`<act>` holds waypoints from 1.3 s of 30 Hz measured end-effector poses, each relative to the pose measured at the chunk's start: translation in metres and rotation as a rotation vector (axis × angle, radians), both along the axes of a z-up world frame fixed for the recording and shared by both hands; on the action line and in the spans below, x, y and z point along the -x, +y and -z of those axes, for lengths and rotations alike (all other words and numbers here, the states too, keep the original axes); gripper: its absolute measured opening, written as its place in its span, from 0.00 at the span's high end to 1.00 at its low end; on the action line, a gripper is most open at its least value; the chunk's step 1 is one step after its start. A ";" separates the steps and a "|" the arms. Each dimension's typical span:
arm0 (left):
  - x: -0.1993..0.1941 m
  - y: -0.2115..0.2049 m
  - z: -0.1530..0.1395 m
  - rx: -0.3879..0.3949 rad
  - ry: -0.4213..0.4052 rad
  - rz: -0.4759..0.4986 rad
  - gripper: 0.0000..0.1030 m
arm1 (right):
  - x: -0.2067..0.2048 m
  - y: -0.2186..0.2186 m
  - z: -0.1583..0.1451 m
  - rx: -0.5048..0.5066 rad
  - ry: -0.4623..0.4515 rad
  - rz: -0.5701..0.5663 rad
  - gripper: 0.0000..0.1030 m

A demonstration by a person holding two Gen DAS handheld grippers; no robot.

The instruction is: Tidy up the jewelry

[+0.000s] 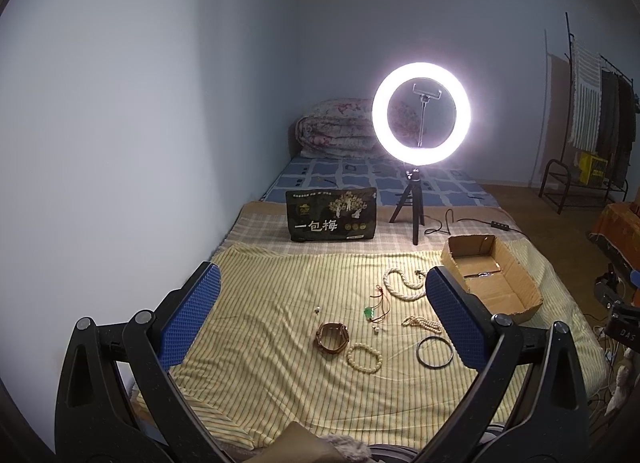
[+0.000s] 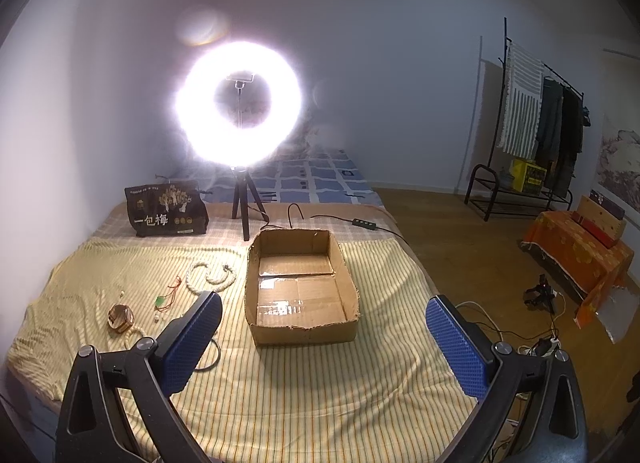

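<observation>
- Left gripper point(image 1: 320, 319): blue-padded jaws spread wide, nothing between them, held above the yellow striped bedspread point(image 1: 248, 303).
- Right gripper point(image 2: 324, 335): jaws likewise spread wide and empty, aimed at the open brown cardboard box point(image 2: 344, 283).
- Key relation: the loose jewelry lies straight ahead of the left gripper, framed between its jaws; from the right gripper it lies off to the left, partly behind its left pad. Judgement: the left hand is the nearer one for a pick, the right one for the box.
- The box sits to the right of the jewelry, long axis running away from the cameras. A small item may lie on its floor in the left view; too small to tell.
- Count on the bedspread:
  - 1 coiled brown leather strap bracelet point(image 1: 332, 337)
  - 1 cream bead bracelet point(image 1: 364, 359), just beside it
  - 1 thin black bangle ring point(image 1: 435, 351)
  - 1 small cream bead strand point(image 1: 420, 323)
  - 1 long white bead necklace point(image 1: 400, 283), looped
  - 1 green pendant on red cord point(image 1: 370, 313)
  - 2–3 tiny pale pieces, possibly earrings; too small to be sure.
</observation>
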State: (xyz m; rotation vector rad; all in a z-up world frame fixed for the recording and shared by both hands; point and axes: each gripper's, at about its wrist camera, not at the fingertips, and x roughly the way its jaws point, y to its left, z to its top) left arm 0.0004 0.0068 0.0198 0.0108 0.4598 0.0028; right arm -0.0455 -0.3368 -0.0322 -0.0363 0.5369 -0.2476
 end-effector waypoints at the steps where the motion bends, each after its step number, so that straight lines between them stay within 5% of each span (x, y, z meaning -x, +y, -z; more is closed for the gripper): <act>1: -0.003 0.002 0.003 0.002 0.007 -0.004 0.00 | -0.001 0.001 0.001 0.006 0.004 -0.003 0.00; 12: -0.033 0.029 0.039 -0.012 0.102 -0.045 0.00 | -0.032 0.023 0.031 0.090 0.079 -0.139 0.00; 22: -0.074 0.060 0.096 0.047 0.250 -0.050 0.00 | -0.075 0.050 0.089 0.104 0.289 -0.334 0.04; 30: -0.113 0.062 0.157 0.152 0.439 0.021 0.25 | -0.113 0.059 0.132 0.025 0.472 -0.422 0.18; 39: -0.162 0.068 0.227 0.344 0.650 0.060 0.51 | -0.151 0.069 0.180 -0.128 0.632 -0.435 0.55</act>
